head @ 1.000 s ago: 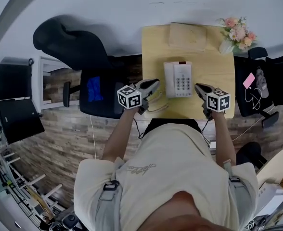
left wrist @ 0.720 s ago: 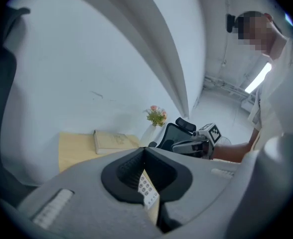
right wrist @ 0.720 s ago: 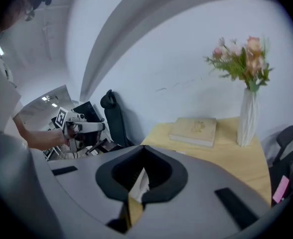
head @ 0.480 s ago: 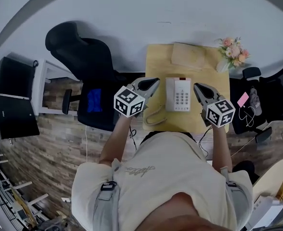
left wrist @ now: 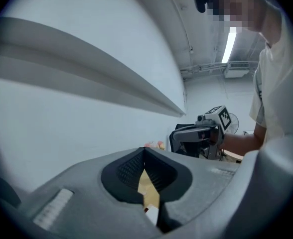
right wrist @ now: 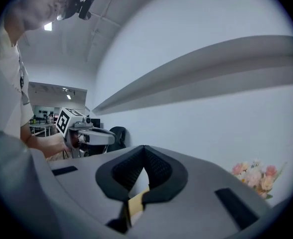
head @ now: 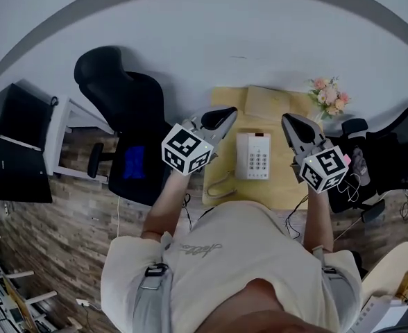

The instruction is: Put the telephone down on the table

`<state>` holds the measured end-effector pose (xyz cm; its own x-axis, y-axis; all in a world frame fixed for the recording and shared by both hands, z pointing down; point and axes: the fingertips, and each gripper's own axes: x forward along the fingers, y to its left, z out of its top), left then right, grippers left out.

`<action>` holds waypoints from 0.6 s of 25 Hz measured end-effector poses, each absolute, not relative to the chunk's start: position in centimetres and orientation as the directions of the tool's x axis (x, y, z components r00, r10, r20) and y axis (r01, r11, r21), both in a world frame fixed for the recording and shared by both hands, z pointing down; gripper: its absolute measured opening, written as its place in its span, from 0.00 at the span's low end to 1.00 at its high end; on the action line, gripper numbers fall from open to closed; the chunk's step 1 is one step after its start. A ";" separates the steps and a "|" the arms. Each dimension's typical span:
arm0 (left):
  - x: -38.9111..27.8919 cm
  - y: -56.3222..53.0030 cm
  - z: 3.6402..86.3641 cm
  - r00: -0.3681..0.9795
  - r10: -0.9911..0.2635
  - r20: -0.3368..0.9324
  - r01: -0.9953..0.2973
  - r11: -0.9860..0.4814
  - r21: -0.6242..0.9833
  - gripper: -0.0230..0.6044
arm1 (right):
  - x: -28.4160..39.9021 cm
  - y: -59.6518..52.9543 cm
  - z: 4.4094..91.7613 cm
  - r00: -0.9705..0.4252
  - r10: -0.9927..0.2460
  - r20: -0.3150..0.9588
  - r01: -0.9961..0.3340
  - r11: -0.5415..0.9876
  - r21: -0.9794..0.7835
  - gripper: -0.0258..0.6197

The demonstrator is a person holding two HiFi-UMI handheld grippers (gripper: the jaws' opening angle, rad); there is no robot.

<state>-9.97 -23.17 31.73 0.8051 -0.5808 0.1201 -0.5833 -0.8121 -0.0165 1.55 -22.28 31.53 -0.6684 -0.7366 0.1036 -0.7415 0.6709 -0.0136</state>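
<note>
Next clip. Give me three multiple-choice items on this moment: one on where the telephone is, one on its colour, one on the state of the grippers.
1. Where is the telephone?
A. lying on the table
B. held up in the air
C. inside a box

2. What colour is the telephone?
A. black
B. red
C. white

3. How do the left gripper and the right gripper stand?
A. both open
B. both shut and empty
C. both shut on the telephone

Key:
1 A: the head view shows it flat on the wooden top, between the two grippers.
2 C: its casing is white.
3 B: each gripper view shows the pads together with nothing between them.
</note>
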 end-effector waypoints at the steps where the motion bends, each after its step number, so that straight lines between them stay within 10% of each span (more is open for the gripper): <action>1: -10.0 -23.2 31.2 0.804 -0.585 0.111 -0.586 -0.810 -0.026 0.06 | 1.5 -22.3 31.0 -0.667 -0.738 0.098 -0.742 0.670 -0.003 0.04; 15: -14.1 -25.2 24.3 0.651 -0.755 -0.081 -0.759 -0.651 -0.024 0.06 | 2.4 -23.4 23.7 -0.615 -0.785 -0.069 -0.788 0.613 0.060 0.04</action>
